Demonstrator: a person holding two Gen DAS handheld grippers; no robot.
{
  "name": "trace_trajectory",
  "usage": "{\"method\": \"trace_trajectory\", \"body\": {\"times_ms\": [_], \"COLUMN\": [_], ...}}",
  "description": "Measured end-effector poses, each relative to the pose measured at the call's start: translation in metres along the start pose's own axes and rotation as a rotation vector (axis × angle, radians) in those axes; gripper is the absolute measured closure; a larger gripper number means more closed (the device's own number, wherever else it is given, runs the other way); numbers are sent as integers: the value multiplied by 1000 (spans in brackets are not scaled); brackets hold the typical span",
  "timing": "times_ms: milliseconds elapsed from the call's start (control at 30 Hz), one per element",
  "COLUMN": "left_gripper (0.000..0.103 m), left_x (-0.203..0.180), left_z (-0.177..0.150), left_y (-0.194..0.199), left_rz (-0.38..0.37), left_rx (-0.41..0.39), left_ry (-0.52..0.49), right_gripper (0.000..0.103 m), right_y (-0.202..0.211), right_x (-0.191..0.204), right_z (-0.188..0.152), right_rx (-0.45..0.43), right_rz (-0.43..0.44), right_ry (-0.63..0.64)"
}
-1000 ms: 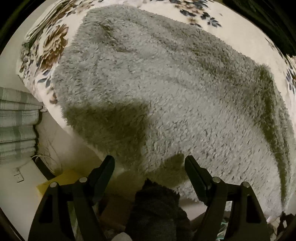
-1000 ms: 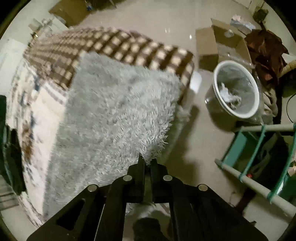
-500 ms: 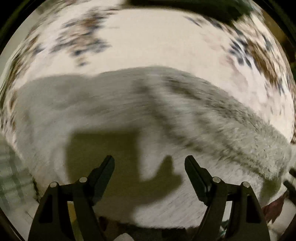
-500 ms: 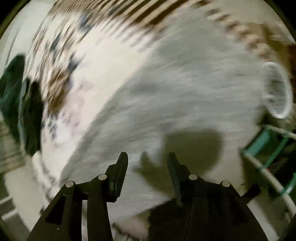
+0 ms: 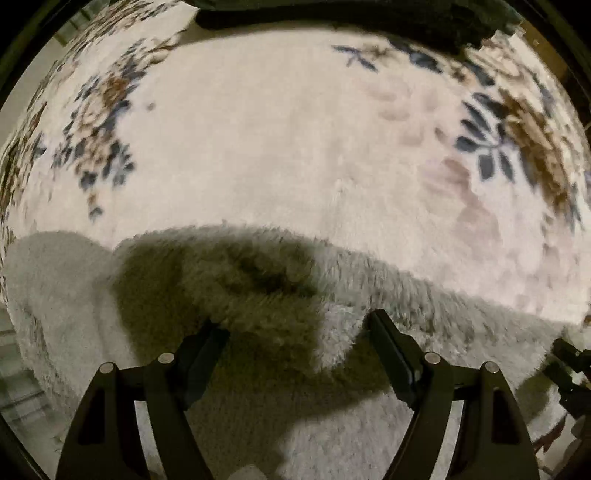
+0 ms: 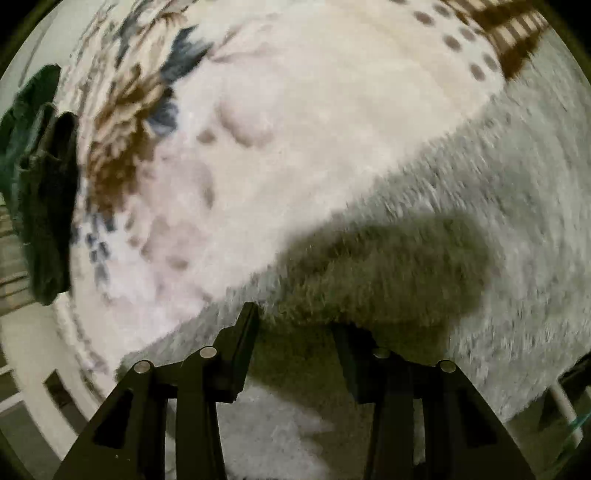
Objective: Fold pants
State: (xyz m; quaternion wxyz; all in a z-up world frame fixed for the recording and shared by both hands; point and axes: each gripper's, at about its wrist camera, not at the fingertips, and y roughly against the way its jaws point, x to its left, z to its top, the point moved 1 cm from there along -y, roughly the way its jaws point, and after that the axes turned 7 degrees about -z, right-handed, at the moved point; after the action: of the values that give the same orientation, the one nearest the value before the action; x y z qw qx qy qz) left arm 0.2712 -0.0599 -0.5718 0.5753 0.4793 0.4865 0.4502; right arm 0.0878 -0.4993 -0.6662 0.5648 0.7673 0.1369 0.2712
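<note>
We held our left claw [image 5: 295, 332] and right claw [image 6: 299, 325] open and empty over the fluffy grey pants [image 5: 424, 295], which lay on the flowery blanket [image 5: 277, 147].

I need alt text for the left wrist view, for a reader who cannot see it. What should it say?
The left gripper hangs with open jaws over the edge of fluffy grey pants, holding nothing. The pants lie on a cream blanket printed with blue and brown flowers. A dark cloth lies along the top edge.
</note>
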Motion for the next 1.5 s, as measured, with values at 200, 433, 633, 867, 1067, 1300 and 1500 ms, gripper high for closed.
{"method": "trace_trajectory", "body": {"times_ms": [200, 433, 633, 867, 1067, 1300, 1500], "left_gripper": [26, 26, 26, 31, 95, 96, 92], "left_x": [65, 187, 274, 330, 338, 359, 360], "left_z": [-78, -156, -173, -161, -159, -157, -166], "left_y": [46, 43, 56, 28, 41, 63, 44], "left_rz": [-7, 105, 82, 50, -31, -51, -77], "left_rx": [1, 136, 41, -36, -116, -118, -28], "left_ry": [88, 333, 566, 693, 705, 640, 601], "right_gripper": [51, 51, 51, 71, 95, 95, 77], "right_y": [56, -19, -54, -79, -65, -48, -74], "right_x": [-64, -82, -47, 0, 18, 24, 12], "right_z": [-74, -156, -179, -190, -203, -227, -219], "right_rx": [-25, 183, 166, 96, -4, -24, 79], "right_rz": [52, 55, 54, 4, -57, -117, -132], "right_ry": [-67, -162, -110, -118, -120, -55, -58]}}
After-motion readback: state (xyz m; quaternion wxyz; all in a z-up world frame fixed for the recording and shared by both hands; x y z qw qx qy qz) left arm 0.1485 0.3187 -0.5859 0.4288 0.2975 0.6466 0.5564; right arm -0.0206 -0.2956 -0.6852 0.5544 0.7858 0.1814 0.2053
